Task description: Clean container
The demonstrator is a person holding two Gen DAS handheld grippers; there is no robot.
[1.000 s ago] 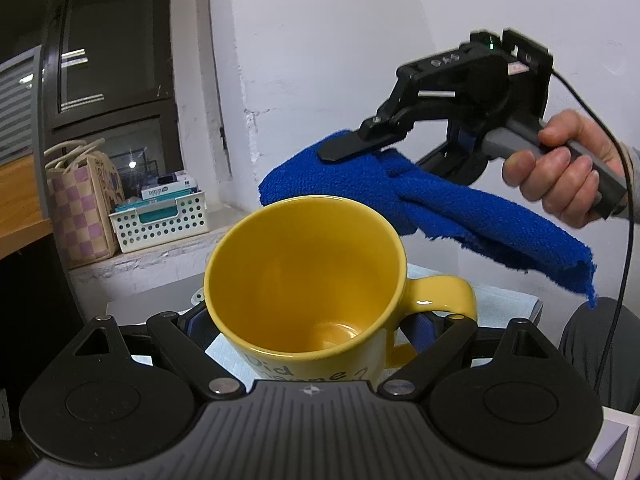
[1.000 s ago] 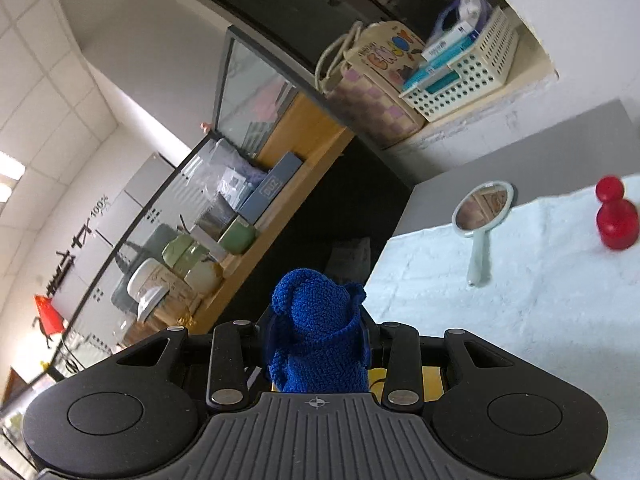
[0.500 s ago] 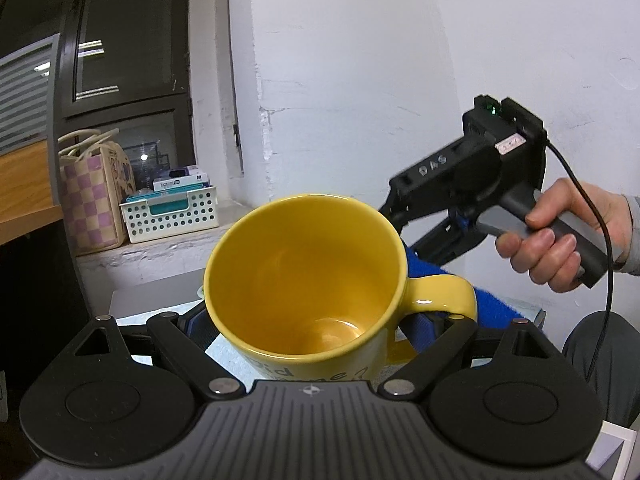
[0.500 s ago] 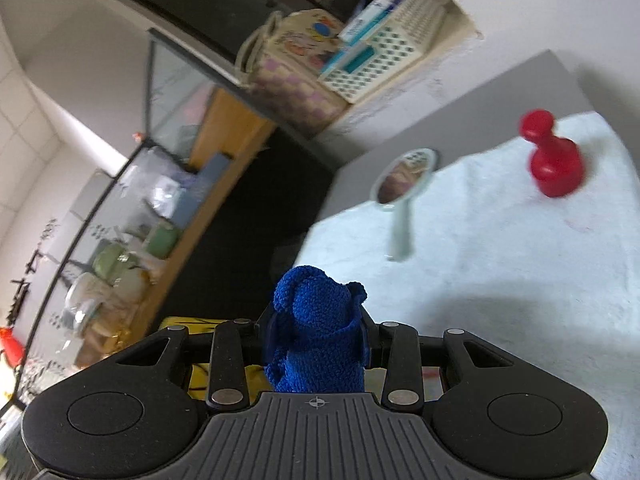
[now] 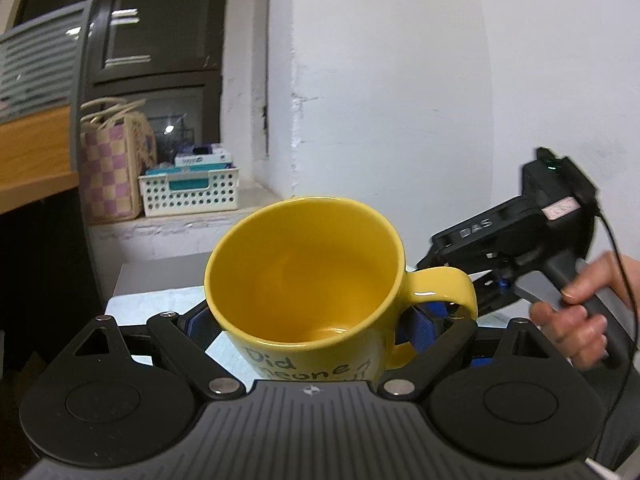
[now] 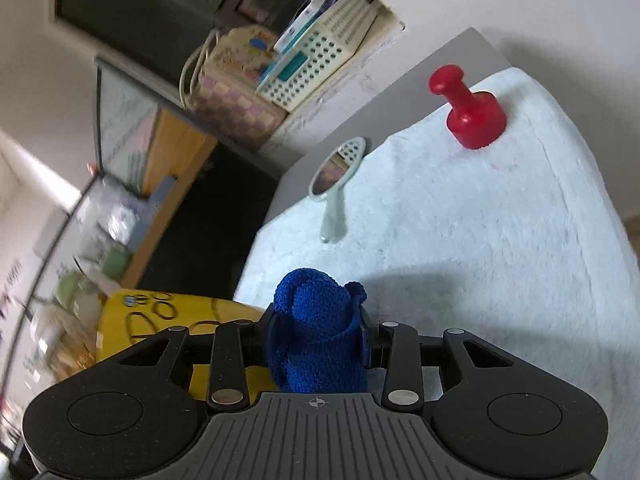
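Since a second ago you have dropped your right hand-held gripper [image 5: 448, 268] from above the yellow mug [image 5: 312, 292] to low beside its handle, so the blue cloth [image 6: 316, 340] no longer drapes over the rim. That cloth is bunched and pinched tight between the right hand-held gripper's [image 6: 316, 344] fingers, which are closed on it. Your left hand-held gripper [image 5: 312, 320] has its fingers closed on the mug's body from both sides, holding it tilted with the mouth toward the camera and the handle pointing right. From the right wrist view, the mug [image 6: 160, 320] sits low on the left, just beside the cloth. Beyond, on the pale towel-covered bench [image 6: 480, 240], lie a hand mirror [image 6: 336, 184] and a red stopper-shaped object [image 6: 472, 116], well apart.
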